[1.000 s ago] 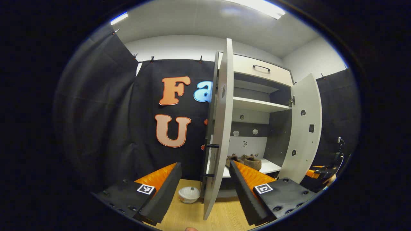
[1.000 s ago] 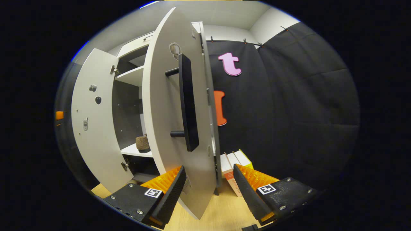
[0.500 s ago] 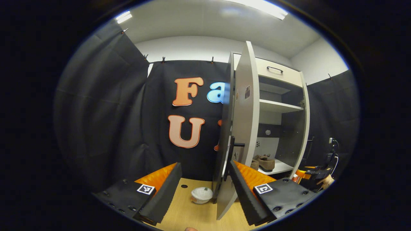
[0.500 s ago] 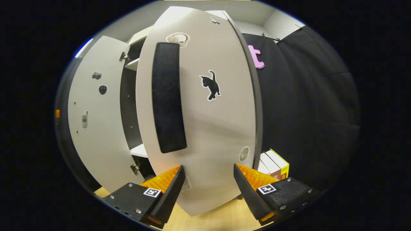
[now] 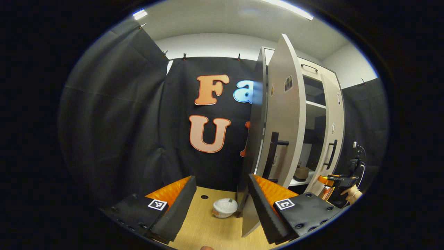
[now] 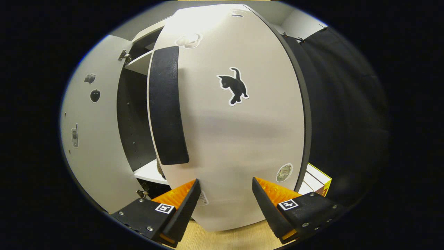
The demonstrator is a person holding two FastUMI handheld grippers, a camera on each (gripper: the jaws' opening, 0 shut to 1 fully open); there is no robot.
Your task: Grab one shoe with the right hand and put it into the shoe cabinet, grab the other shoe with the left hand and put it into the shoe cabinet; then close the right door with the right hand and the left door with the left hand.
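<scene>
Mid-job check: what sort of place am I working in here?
It looks like a staged recording booth rather than a real home: black cloth hangs as walls, clipped at the top, around a white shoe cabinet with both doors partly open on a wood-look floor, under ceiling strip lights.

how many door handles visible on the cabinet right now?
3. In the left gripper view: a vertical bar on the left door, another on the right door, and a small handle on the top drawer. More may be hidden.
</scene>
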